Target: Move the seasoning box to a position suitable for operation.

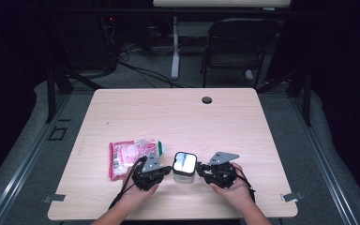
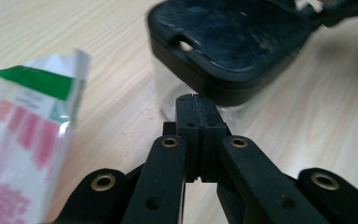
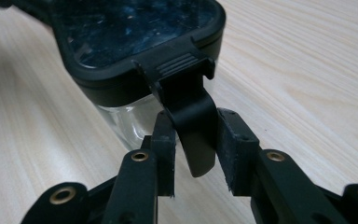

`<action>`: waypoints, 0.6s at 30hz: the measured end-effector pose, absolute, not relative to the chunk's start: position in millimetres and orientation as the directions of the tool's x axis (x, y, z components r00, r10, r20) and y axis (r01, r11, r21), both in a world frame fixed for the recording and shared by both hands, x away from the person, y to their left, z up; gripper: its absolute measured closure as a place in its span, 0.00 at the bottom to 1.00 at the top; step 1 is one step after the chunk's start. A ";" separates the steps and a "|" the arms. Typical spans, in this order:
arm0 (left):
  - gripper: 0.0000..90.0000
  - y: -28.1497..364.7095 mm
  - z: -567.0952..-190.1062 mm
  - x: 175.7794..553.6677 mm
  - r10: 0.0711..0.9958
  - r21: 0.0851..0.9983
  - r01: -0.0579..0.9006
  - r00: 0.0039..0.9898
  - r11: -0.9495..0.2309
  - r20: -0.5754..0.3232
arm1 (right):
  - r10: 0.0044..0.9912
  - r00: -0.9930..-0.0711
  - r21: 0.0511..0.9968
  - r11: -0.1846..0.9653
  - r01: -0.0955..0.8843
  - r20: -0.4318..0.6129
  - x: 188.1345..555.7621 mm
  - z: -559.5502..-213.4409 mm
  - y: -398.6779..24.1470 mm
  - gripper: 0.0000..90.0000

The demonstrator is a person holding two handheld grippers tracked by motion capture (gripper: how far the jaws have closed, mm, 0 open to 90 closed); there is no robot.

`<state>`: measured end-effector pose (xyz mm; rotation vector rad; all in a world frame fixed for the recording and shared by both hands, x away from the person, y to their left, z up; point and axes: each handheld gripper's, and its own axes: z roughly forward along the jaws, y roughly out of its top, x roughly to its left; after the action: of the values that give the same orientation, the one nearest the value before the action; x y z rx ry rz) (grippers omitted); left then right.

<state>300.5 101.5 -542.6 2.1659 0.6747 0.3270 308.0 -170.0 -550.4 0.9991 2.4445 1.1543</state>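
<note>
Your left claw [image 1: 165,169] is fully closed with nothing between its pads, its tip just beside the clear container [image 1: 184,167] near the table's [image 1: 178,117] front edge. Your right claw [image 3: 196,154] stands partly open around the black latch tab [image 3: 189,119] hanging from the container's dark lid [image 3: 135,28]; whether the pads press it, you cannot tell. Left of the container lies a pink-and-white packet [image 1: 130,156] with a green band; its print is too blurred to read.
</note>
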 end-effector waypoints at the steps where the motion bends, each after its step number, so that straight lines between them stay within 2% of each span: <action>1: 1.00 100.4 -542.8 300.0 0.561 0.780 0.352 0.828 -0.517 -0.002 | 0.699 -0.712 0.753 0.437 0.493 0.061 309.5 -550.7 -171.8 0.76; 5: 1.00 97.4 -544.0 300.3 0.541 0.781 0.367 0.840 -0.506 -0.044 | 0.730 -0.674 0.748 0.385 0.541 0.112 313.4 -552.2 -175.9 0.75; 13: 1.00 96.3 -545.3 297.1 0.534 0.775 0.362 0.844 -0.519 -0.036 | 0.751 -0.659 0.741 0.419 0.524 0.041 311.2 -550.4 -168.5 0.76; 18: 0.98 99.7 -543.2 294.8 0.526 0.780 0.348 0.850 -0.520 -0.029 | 0.745 -0.661 0.739 0.392 0.547 0.094 311.5 -548.4 -171.4 0.72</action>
<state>294.8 99.7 -543.2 2.1691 0.6333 0.2653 311.5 -171.4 -548.4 1.1402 2.3995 1.1289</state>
